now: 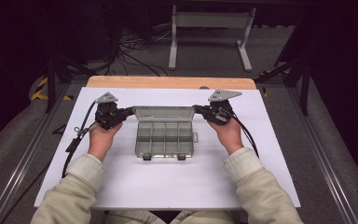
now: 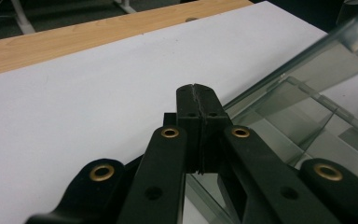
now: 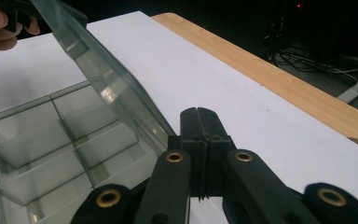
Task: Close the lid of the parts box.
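A clear grey plastic compartment box lies at the frame's centre, open, its lid raised upright at the far edge, its compartments empty.
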`<state>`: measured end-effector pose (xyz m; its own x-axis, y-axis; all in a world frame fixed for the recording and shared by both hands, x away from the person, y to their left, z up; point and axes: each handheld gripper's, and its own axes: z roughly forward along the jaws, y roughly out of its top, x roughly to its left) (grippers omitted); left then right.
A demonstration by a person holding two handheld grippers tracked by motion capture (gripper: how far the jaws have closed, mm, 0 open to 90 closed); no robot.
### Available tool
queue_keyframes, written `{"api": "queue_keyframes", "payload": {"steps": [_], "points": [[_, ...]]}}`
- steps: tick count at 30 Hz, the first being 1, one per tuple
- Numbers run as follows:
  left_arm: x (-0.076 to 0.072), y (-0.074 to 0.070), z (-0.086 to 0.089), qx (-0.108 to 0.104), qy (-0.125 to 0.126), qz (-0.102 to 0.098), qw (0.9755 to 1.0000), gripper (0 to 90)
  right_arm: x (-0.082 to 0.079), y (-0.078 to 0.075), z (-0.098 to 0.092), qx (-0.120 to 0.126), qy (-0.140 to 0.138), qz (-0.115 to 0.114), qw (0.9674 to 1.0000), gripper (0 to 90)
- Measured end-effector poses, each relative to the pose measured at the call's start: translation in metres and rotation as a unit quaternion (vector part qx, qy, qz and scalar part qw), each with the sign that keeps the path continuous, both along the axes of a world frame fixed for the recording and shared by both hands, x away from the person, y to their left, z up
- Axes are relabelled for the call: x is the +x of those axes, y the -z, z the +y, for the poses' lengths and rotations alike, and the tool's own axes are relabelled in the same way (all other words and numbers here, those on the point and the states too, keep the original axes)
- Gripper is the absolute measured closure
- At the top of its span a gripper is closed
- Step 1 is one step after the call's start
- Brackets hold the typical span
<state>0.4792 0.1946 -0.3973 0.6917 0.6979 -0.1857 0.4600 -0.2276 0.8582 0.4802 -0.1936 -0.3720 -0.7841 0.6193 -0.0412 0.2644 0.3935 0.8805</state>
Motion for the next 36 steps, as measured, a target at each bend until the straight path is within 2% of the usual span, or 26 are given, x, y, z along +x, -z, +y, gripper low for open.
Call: {"api": "queue_keyframes", "payload": {"steps": [3,10,26,34,36], "points": [[-0.003,-0.001,0.001,-0.001,0.003,-0.002,1.0,89.9,-0.003,-0.001,0.0,0.001,-0.004,-0.001,1.0,90.0],[-0.018,-0.006,0.006,-0.011,0.006,-0.023,0.9997,89.9,-0.015,-0.004,-0.003,0.01,-0.016,-0.01,0.9998,90.0],[-0.042,-0.012,0.009,-0.018,0.027,-0.027,0.9991,89.9,-0.044,-0.004,-0.003,0.037,-0.044,-0.018,0.9982,90.0],[-0.053,-0.014,0.008,-0.014,0.038,-0.028,0.9988,89.9,-0.054,-0.008,-0.001,0.032,-0.056,-0.012,0.9978,90.0],[-0.054,-0.015,0.008,-0.019,0.037,-0.027,0.9988,89.9,-0.055,-0.008,-0.002,0.034,-0.057,-0.01,0.9978,90.0]]}}
